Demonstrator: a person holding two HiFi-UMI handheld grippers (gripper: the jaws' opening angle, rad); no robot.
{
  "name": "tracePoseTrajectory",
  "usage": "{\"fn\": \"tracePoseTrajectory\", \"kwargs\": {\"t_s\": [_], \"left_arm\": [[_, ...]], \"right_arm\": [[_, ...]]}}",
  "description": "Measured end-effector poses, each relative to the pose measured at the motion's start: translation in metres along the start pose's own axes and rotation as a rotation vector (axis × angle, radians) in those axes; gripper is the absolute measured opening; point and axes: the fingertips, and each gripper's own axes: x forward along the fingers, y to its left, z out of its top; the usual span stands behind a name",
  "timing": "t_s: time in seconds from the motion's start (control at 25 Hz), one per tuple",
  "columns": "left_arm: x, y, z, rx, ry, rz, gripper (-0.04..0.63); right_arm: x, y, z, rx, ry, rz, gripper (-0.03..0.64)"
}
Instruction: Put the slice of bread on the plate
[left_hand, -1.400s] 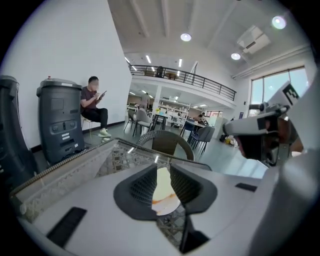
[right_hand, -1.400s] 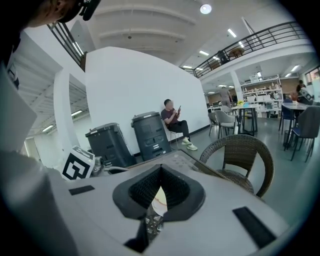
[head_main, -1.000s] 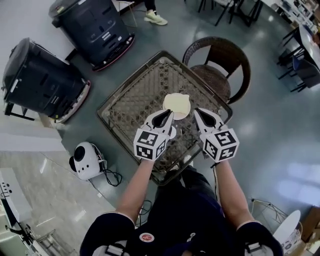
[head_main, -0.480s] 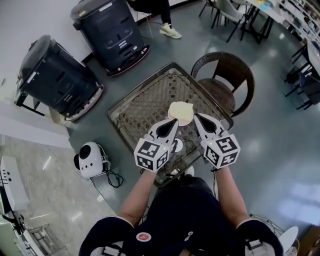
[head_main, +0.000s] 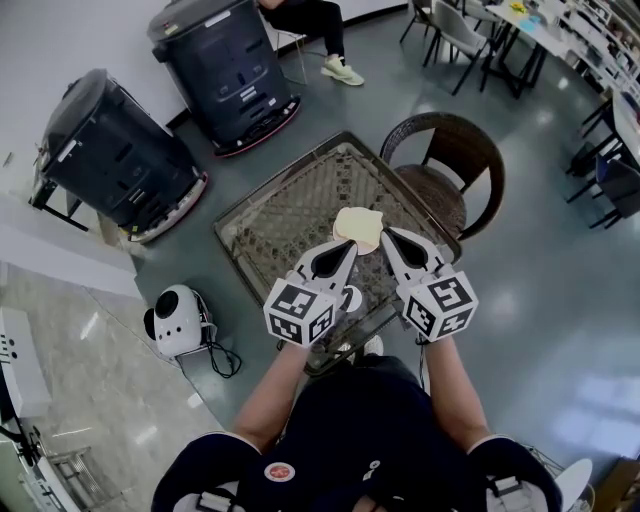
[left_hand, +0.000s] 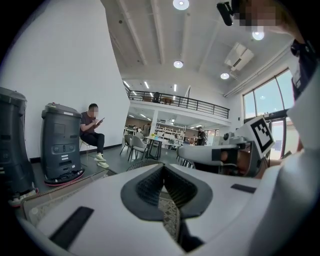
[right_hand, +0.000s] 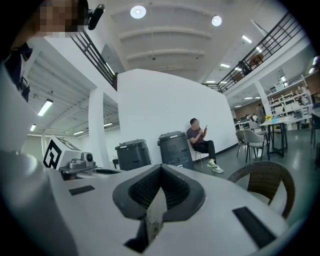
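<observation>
Both forearms are out front. We hold the left gripper (head_main: 347, 247) and right gripper (head_main: 386, 237) side by side and close together, tips angled toward each other, pointing near level above the table (head_main: 290, 210).

Left jaws are pressed together with nothing in them; only table weave shows through the slot behind the tips. Right jaws are the same: the tips meet and nothing is gripped.

In the head view the slice of bread (head_main: 358, 228) lies flat on the table just past the two tips, between them and nearer the right one. Neither gripper view shows it at the jaws. We can't tell whether a plate is under it.

The table is square, woven, with a dark frame. A brown wicker chair (head_main: 450, 150) stands beyond the right gripper. Two dark machines (head_main: 225, 60) (head_main: 110, 150) with red-trimmed bases stand beyond the left gripper. A small white device (head_main: 175, 318) with a cable sits on the glossy grey floor (head_main: 540, 260), left of the left gripper. A seated person (left_hand: 92, 135) is by the white wall, far ahead.
</observation>
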Motion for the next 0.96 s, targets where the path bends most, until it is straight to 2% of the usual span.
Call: {"fn": "tracePoseTrajectory", "kwargs": {"t_s": [0.96], "left_arm": [[0.011,-0.001,0.003,-0.020,-0.006,-0.034,0.008]], "right_arm": [[0.003,-0.010,0.010,0.008,-0.027,-0.014,0.006]]}}
